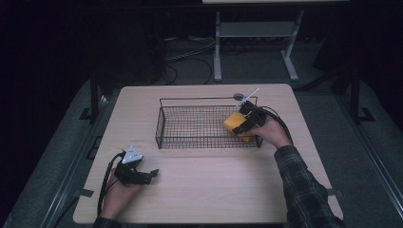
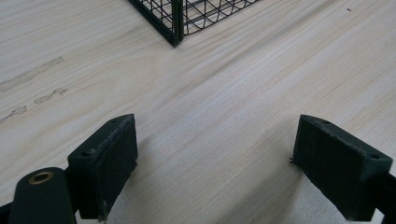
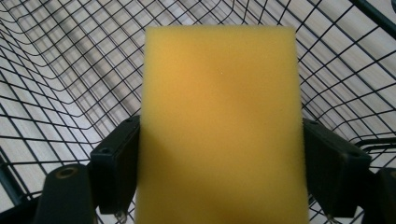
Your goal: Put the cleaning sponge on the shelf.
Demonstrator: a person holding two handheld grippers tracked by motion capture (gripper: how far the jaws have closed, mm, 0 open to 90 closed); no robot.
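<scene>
Item 1, sponge (image 3: pixel 219 126): yellow block, clamped between my right gripper's (image 1: pixel 249 119) 2 jaws, 1 on each side face. In the high view it hangs at the right end of the basket (image 1: pixel 164 123), at about rim height or just inside; whether it touches the mesh floor I cannot tell. In the right gripper view, wire grid lies on all sides behind it.

Status, as I judge it: pick-up done, carry to the basket done or nearly so. Left to do: lower, let go, draw the hand out.

Item 2, left gripper (image 2: pixel 215 158): jaws spread wide, nothing between them, resting low over the table (image 2: pixel 243 93) near its front left, well apart from the basket. 1 basket corner shows at the top of the left gripper view.

Item 3, surroundings: 1 small dark round thing (image 1: pixel 238 96) and 1 thin white stick (image 1: pixel 250 94) just behind the basket's far right corner; what they are I cannot tell.

In the way: the basket's right wall and rim, close to my right hand (image 1: pixel 272 134), could catch the gripper on the way out. Basket otherwise looks bare.
</scene>
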